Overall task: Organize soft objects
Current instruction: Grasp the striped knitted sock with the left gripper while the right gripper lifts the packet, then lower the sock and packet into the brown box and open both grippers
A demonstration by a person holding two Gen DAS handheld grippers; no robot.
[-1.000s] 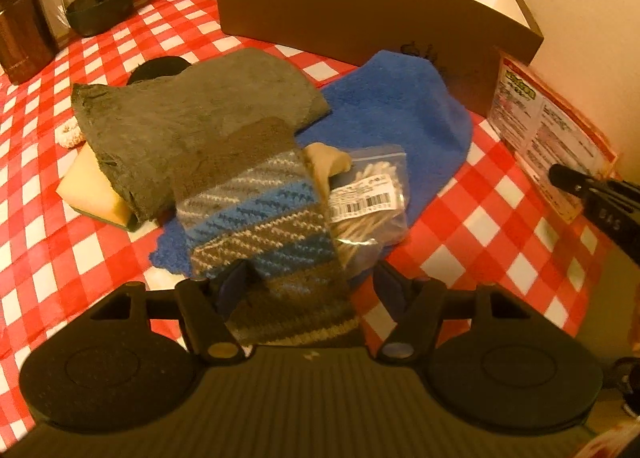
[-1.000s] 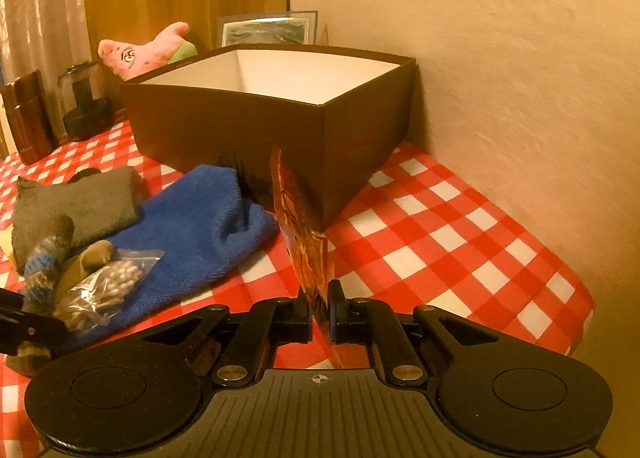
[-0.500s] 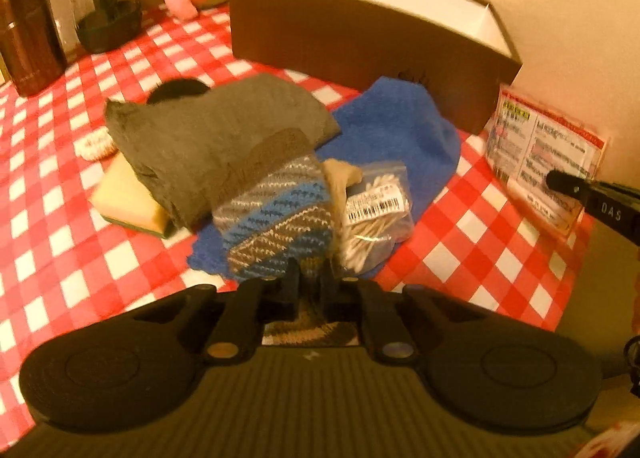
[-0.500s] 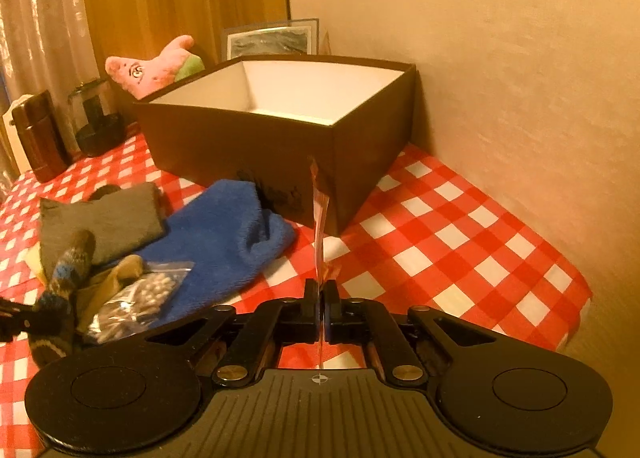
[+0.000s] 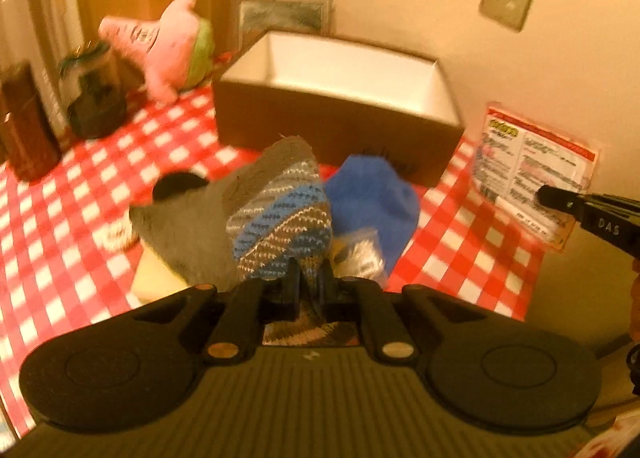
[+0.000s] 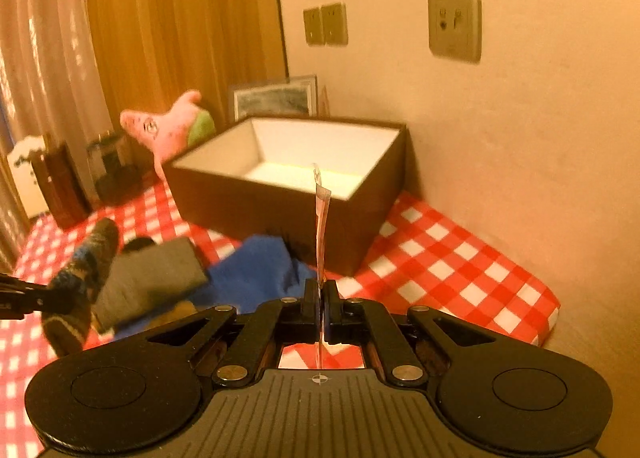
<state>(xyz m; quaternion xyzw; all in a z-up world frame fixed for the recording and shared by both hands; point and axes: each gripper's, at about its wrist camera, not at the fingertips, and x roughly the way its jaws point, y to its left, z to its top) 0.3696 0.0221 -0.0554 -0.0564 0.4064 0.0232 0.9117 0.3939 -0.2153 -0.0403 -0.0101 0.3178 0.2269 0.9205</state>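
My left gripper [image 5: 309, 278] is shut on a striped knit sock [image 5: 280, 222] and holds it lifted above the pile; the sock also shows in the right wrist view [image 6: 76, 278]. Under it lie a grey cloth [image 5: 188, 230], a blue towel [image 5: 372, 198] and a yellow sponge [image 5: 154, 278]. My right gripper [image 6: 320, 294] is shut on a flat red-and-white packet [image 6: 322, 218], seen edge-on, which also shows in the left wrist view [image 5: 532, 174]. An open brown box [image 5: 340, 114] with a white inside stands behind the pile.
A pink starfish plush [image 5: 168, 42] leans left of the box, by a glass jar [image 5: 94, 98] and a dark wooden holder [image 5: 26, 126]. A small clear bag [image 5: 360, 254] lies on the towel. The wall runs close on the right of the checked tablecloth [image 6: 448, 262].
My left gripper closed on the striped sock and lifted it off the pile. My right gripper rose with the packet held in it.
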